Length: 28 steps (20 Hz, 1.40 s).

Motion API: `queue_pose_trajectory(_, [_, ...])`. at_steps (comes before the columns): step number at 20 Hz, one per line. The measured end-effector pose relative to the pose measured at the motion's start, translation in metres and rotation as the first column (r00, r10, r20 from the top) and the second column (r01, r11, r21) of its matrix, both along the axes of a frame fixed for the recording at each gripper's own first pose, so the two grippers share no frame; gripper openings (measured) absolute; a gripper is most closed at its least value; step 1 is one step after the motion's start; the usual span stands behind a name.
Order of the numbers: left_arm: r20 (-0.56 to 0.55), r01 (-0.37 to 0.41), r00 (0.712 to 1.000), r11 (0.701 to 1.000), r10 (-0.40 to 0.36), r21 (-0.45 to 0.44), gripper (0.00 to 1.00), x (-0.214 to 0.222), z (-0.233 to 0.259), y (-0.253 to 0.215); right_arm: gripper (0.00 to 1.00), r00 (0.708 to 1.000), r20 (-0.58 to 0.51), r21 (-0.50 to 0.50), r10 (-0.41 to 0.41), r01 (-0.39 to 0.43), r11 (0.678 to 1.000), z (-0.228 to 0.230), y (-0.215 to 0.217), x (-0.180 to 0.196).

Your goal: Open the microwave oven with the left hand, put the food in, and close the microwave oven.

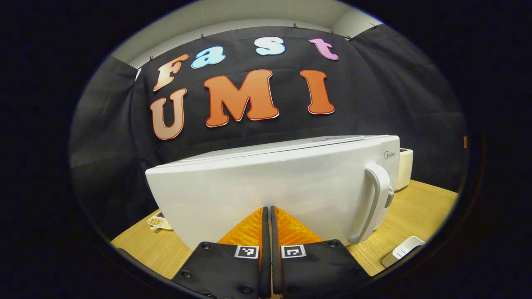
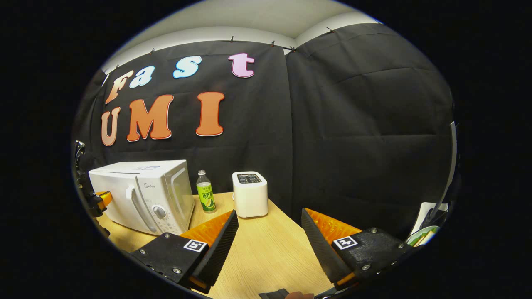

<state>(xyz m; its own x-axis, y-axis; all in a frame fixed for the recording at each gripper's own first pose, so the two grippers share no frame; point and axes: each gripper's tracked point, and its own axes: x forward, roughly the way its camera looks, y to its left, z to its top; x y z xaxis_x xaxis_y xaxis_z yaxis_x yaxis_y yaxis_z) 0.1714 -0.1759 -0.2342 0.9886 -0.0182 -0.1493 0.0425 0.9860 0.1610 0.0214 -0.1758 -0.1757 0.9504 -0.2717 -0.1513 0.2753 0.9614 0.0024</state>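
Microwave oven sits shut on the bench. Left hand-held gripper, clenched empty, noses against its door, likely pushing it closed. Right hand-held gripper hovers released, well apart.

A white toaster and a green-labelled bottle (upright, capped) are set near each other on the wooden table.

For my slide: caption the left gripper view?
Left gripper, fingers together, faces the closed white microwave near its handle.
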Motion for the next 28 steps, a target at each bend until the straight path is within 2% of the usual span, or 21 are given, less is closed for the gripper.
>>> queue_pose_trajectory(5, [-0.036, -0.004, 0.999, 1.0, 0.003, -0.021, 0.06, 0.003, 0.001, -0.005, 0.95, 1.0, -0.003, -0.007, 0.01, -0.01, 1.0, 0.006, 0.012, -0.006])
queue_pose_trajectory(7, [-0.063, 0.041, 0.997, 0.998, -0.044, -0.048, 0.05, 0.001, 0.003, -0.01, 0.95, 1.0, 0.004, -0.02, 0.013, -0.013, 1.0, 0.012, 0.016, -0.01])
queue_pose_trajectory(9, [-0.074, 0.072, 0.994, 0.995, -0.077, -0.068, 0.08, -0.008, 0.023, -0.007, 0.95, 1.0, 0.013, -0.029, 0.019, -0.019, 0.999, 0.021, 0.022, -0.013])
queue_pose_trajectory(11, [-0.058, 0.099, 0.993, 0.994, -0.102, -0.052, 0.07, -0.02, 0.05, 0.001, 0.95, 0.999, 0.031, -0.035, 0.024, -0.023, 0.999, 0.034, 0.028, -0.015])
queue_pose_trajectory(14, [-0.067, 0.137, 0.988, 0.987, -0.143, -0.085, 0.07, -0.039, 0.078, 0.016, 0.95, 0.997, 0.059, -0.031, 0.056, -0.055, 0.998, 0.053, 0.05, -0.015])
queue_pose_trajectory(18, [-0.039, 0.081, 0.996, 0.992, -0.085, -0.099, 0.1, -0.059, 0.118, 0.076, 0.95, 0.988, 0.089, -0.017, 0.13, -0.129, 0.991, 0.079, 0.091, -0.015])
queue_pose_trajectory(19, [-0.033, 0.055, 0.998, 0.994, -0.058, -0.091, 0.13, -0.065, 0.125, 0.095, 0.95, 0.984, 0.095, -0.015, 0.15, -0.149, 0.989, 0.085, 0.102, -0.015])
queue_pose_trajectory(21, [-0.021, 0.019, 1.0, 0.997, -0.02, -0.08, 0.27, -0.078, 0.141, 0.129, 0.95, 0.978, 0.111, -0.016, 0.176, -0.176, 0.984, 0.101, 0.118, -0.018])
queue_pose_trajectory(24, [0.027, -0.017, 0.999, 0.998, 0.018, -0.052, 0.62, -0.1, 0.168, 0.171, 0.95, 0.969, 0.136, -0.02, 0.206, -0.206, 0.978, 0.123, 0.139, -0.02])
queue_pose_trajectory(25, [0.049, -0.023, 0.998, 0.998, 0.026, -0.059, 0.67, -0.106, 0.179, 0.18, 0.95, 0.966, 0.141, -0.021, 0.216, -0.215, 0.976, 0.129, 0.146, -0.021])
queue_pose_trajectory(27, [0.076, -0.026, 0.997, 0.996, 0.032, -0.081, 0.64, -0.119, 0.195, 0.196, 0.95, 0.963, 0.142, -0.021, 0.229, -0.229, 0.973, 0.137, 0.156, -0.024])
queue_pose_trajectory(28, [0.092, -0.037, 0.995, 0.996, 0.045, -0.086, 0.67, -0.125, 0.202, 0.206, 0.95, 0.961, 0.144, -0.025, 0.236, -0.235, 0.972, 0.142, 0.161, -0.022])
